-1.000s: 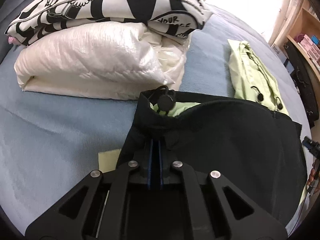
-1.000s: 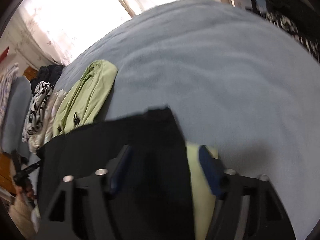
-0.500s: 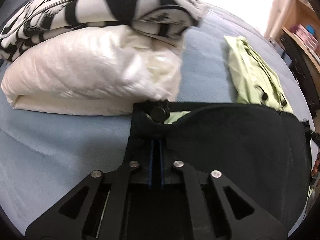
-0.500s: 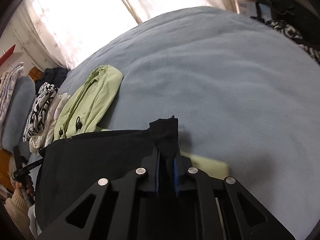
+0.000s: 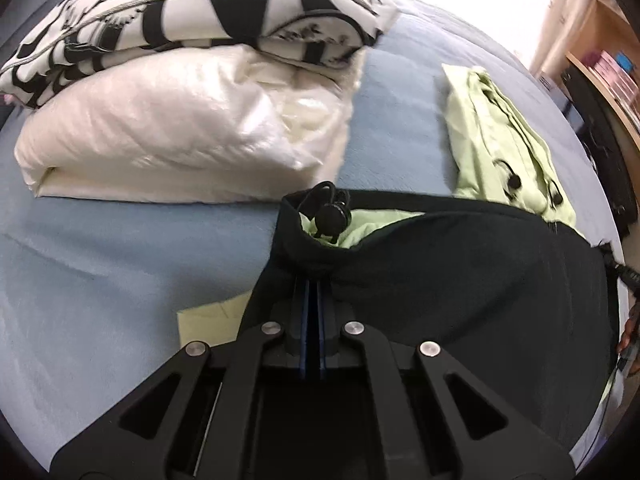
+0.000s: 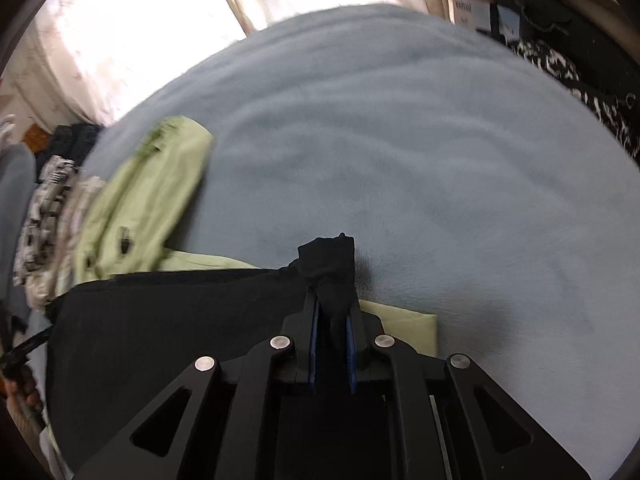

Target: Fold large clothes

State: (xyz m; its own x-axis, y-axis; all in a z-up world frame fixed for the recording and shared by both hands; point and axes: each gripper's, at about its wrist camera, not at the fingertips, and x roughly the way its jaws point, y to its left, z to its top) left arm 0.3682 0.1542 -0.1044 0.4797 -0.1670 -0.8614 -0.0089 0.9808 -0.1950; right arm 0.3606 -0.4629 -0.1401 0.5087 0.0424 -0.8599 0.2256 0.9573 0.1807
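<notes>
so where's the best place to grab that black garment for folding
By its far corners, one per tongs, coming in low from the near side. The black garment lies flat and wide on the bed, so its corners are the free edges. The left tongs and right tongs already pinch one corner each.

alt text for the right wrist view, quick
The right hand-held gripper is shut on a corner of a black garment spread over a pale blue blanket. A light green garment lies to the left, near a bright window.
</notes>
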